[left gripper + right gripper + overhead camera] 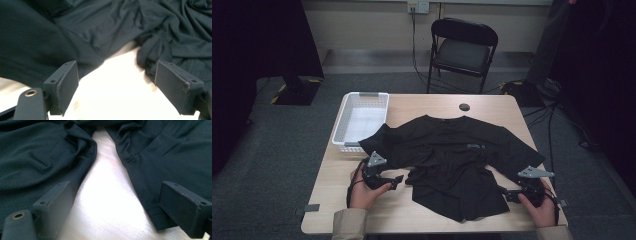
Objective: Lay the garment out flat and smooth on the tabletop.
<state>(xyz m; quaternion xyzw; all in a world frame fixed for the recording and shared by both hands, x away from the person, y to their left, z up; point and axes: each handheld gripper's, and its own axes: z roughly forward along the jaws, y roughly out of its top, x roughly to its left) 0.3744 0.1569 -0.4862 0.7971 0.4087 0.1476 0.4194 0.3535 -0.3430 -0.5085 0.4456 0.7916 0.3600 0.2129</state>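
A black T-shirt (452,150) lies rumpled across the middle of the wooden table (337,200). My left gripper (398,181) rests low at the shirt's near-left side, pointing right toward it. In the left gripper view its jaws (116,75) stand open over bare tabletop, with folds of the shirt (100,25) just beyond them. My right gripper (508,194) sits at the shirt's near-right edge, pointing left. Its jaws (116,195) are open too, with bare wood between them and shirt fabric (37,152) on both sides. A hemmed edge lies right by one jaw.
A white plastic basket (343,131) stands at the table's back left, touching a sleeve. A small black round object (464,106) lies near the far edge. A black folding chair (462,50) stands on the floor behind the table.
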